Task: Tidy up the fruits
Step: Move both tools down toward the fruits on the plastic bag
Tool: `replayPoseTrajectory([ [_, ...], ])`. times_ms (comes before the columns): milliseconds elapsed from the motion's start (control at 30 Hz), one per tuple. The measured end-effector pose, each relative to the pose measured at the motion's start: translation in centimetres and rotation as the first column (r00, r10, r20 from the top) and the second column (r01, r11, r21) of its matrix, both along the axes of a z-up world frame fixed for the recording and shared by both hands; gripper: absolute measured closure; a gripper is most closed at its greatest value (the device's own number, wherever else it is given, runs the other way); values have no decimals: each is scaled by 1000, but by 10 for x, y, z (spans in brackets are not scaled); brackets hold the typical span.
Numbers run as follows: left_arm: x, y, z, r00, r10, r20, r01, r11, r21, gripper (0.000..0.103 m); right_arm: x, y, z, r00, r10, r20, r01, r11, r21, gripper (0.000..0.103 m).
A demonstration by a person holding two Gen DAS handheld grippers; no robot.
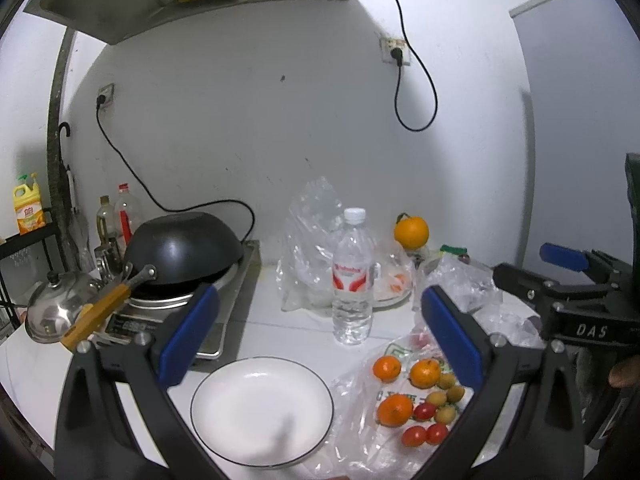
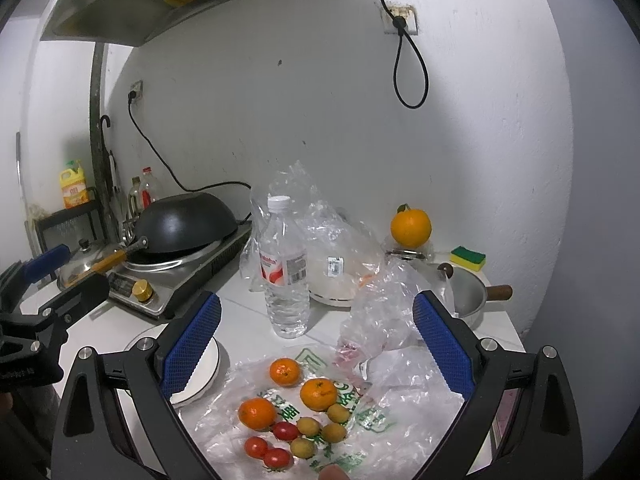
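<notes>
Three small oranges [image 2: 319,393], three cherry tomatoes [image 2: 276,458] and several yellow-brown longans [image 2: 309,427] lie on a flat plastic bag [image 2: 360,412] on the white counter. The same fruit pile shows in the left wrist view [image 1: 416,400], right of an empty white plate [image 1: 262,408]. My left gripper [image 1: 320,340] is open and empty above the plate. My right gripper [image 2: 318,356] is open and empty above the fruit. The right gripper also shows at the right edge of the left wrist view [image 1: 560,276].
A water bottle [image 2: 285,268] stands behind the fruit. A large orange [image 2: 411,227] sits at the back, beside crumpled bags [image 2: 336,240], a small pot [image 2: 468,292] and a sponge [image 2: 467,258]. A wok [image 1: 184,248] on a cooktop and a metal lid [image 1: 60,308] are left.
</notes>
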State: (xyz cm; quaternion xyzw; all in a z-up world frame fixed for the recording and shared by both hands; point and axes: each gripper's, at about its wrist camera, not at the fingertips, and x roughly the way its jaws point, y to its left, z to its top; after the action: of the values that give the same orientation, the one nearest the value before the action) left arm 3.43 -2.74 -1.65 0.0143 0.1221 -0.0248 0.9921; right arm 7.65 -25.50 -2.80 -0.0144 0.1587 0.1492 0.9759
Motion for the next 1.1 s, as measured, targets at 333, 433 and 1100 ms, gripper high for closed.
replayPoseTrajectory([
  [333, 22, -33, -38, 985, -69, -156, 79, 995, 61, 1, 12, -21, -31, 995, 22, -97, -25, 999, -28, 5],
  [433, 27, -48, -54, 973, -93, -212, 115, 989, 95, 2, 16, -27, -47, 989, 43, -140, -51, 998, -48, 22],
  [1100, 77, -93, -132, 864, -148, -481, 242, 960, 139, 50, 54, -18, -131, 885, 205, -417, -253, 965, -64, 67],
])
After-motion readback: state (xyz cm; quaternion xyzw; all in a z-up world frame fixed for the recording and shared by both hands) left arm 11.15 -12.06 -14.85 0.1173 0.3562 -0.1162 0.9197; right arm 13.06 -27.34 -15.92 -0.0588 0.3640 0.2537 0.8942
